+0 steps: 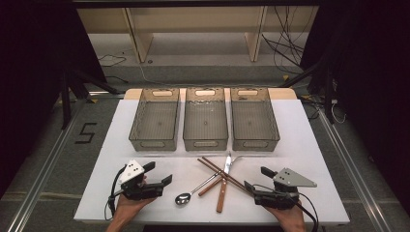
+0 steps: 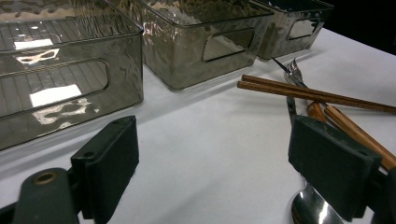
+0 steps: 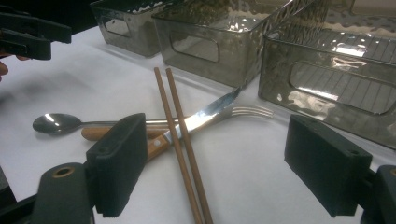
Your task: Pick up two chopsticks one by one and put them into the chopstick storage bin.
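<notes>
Wooden chopsticks (image 1: 223, 172) lengthwise from near-right to far-left; left gripper (image 1: 159, 175) and right gripper (image 1: 255, 179) agape, empty.

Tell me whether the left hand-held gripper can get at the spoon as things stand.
Probably yes. The left hand-held gripper is open, and the spoon bowl lies just beside it on bare table; only the handle end runs under the chopsticks.

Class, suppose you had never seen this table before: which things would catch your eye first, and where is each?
Three empty smoky-clear bins stand in a row across the far half of the white table. In front of them lies a crossed heap of cutlery: chopsticks over a wooden-handled knife, a fork and a spoon. An open hand-held gripper flanks the heap on each side.
</notes>
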Motion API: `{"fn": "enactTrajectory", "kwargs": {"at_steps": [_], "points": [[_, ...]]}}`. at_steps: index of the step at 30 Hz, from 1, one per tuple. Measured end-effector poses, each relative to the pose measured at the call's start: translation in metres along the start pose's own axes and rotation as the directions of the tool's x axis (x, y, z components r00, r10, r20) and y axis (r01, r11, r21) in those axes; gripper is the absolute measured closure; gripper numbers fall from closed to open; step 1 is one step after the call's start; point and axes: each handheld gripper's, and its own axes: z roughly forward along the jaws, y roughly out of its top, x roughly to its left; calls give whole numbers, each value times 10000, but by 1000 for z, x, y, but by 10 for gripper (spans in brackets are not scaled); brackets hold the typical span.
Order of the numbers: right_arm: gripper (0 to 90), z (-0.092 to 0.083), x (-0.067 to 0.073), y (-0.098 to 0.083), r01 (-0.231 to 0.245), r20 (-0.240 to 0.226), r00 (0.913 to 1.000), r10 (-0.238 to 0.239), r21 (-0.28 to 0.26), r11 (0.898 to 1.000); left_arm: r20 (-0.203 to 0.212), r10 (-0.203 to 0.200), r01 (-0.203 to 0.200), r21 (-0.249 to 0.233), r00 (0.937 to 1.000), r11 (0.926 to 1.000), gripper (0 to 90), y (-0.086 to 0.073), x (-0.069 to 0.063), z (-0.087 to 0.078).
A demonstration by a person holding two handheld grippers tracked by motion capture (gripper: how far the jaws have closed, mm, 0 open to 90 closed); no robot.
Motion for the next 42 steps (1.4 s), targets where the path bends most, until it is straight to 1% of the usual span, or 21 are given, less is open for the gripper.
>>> {"fn": "enactTrajectory", "kwargs": {"at_steps": [6, 8, 9, 10, 14, 15, 16, 18, 20, 23, 24, 25, 26, 28, 29, 30, 32, 35, 37, 41, 42], "points": [[239, -1, -1, 5, 128, -16, 9999, -127, 145, 9998, -15, -22, 22, 10, 10000, 10000, 159, 0, 0, 0], [254, 0, -3, 10, 203, -107, 9997, -198, 437, 9988, -26, -21, 21, 18, 10000, 10000, 159, 0, 0, 0], [254, 0, -3, 10, 203, -107, 9997, -198, 437, 9988, -24, -23, 23, 17, 10000, 10000, 159, 0, 0, 0], [262, 1, -4, 15, 328, -138, 9994, -318, 716, 9969, -24, -41, 41, 14, 10000, 10000, 159, 0, 0, 0], [302, 3, -7, 23, 644, -300, 9977, -611, 1225, 9904, -35, -18, 18, 19, 10000, 10000, 159, 0, 0, 0], [302, 3, -7, 23, 644, -300, 9977, -611, 1225, 9904, -39, -15, 15, 24, 10000, 10000, 159, 0, 1, 0], [326, 5, -10, 27, 846, -444, 9960, -781, 1702, 9818, -34, -20, 20, 28, 10000, 10000, 159, 0, 1, 1], [349, 9, -12, 29, 977, -532, 9946, -886, 2057, 9737, -40, -26, 26, 26, 10000, 10000, 159, 0, 1, 1], [386, 14, -13, 31, 1183, -715, 9921, -1034, 2541, 9599, -53, -30, 30, 17, 10000, 10000, 159, 0, 1, 0], [416, 24, -14, 34, 1259, -881, 9909, -1020, 3342, 9341, -71, -39, 39, 24, 10000, 10000, 159, 0, 1, 0], [440, 27, -14, 34, 1324, -918, 9900, -1068, 3479, 9282, -74, -41, 42, 30, 10000, 10000, 159, 0, 1, 0], [440, 27, -14, 34, 1324, -918, 9900, -1068, 3479, 9282, -76, -37, 38, 38, 10000, 10000, 159, 0, 1, 1], [454, 34, -12, 34, 1479, -961, 9881, -1200, 3814, 9125, -65, -42, 42, 35, 10000, 10000, 159, 0, 1, 1], [484, 40, -11, 34, 1618, -1141, 9855, -1255, 4106, 8973, -77, -26, 26, 44, 10000, 10000, 159, 0, 1, 1], [484, 40, -11, 34, 1618, -1141, 9855, -1255, 4106, 8973, -84, -17, 18, 47, 10000, 10000, 159, 0, 1, 1], [514, 47, -10, 33, 1758, -1252, 9831, -1338, 4384, 8814, -91, -17, 17, 47, 10000, 10000, 159, 0, 1, 1], [538, 53, -10, 33, 1799, -1322, 9822, -1334, 4579, 8706, -90, -20, 20, 45, 10000, 10000, 159, 0, 1, 0], [576, 60, -11, 33, 1888, -1395, 9805, -1384, 4741, 8600, -93, -18, 19, 47, 10000, 10000, 159, 0, 1, 0], [591, 65, -11, 33, 2010, -1534, 9777, -1433, 4878, 8495, -100, -10, 11, 57, 9999, 10000, 159, 0, 1, 1], [615, 68, -9, 32, 2084, -1616, 9760, -1461, 4962, 8429, -114, -20, 21, 80, 9999, 10000, 159, 0, 2, 1], [622, 69, -9, 32, 2151, -1680, 9743, -1497, 4995, 8392, -112, -28, 29, 87, 9999, 10000, 159, 0, 2, 1]]}}
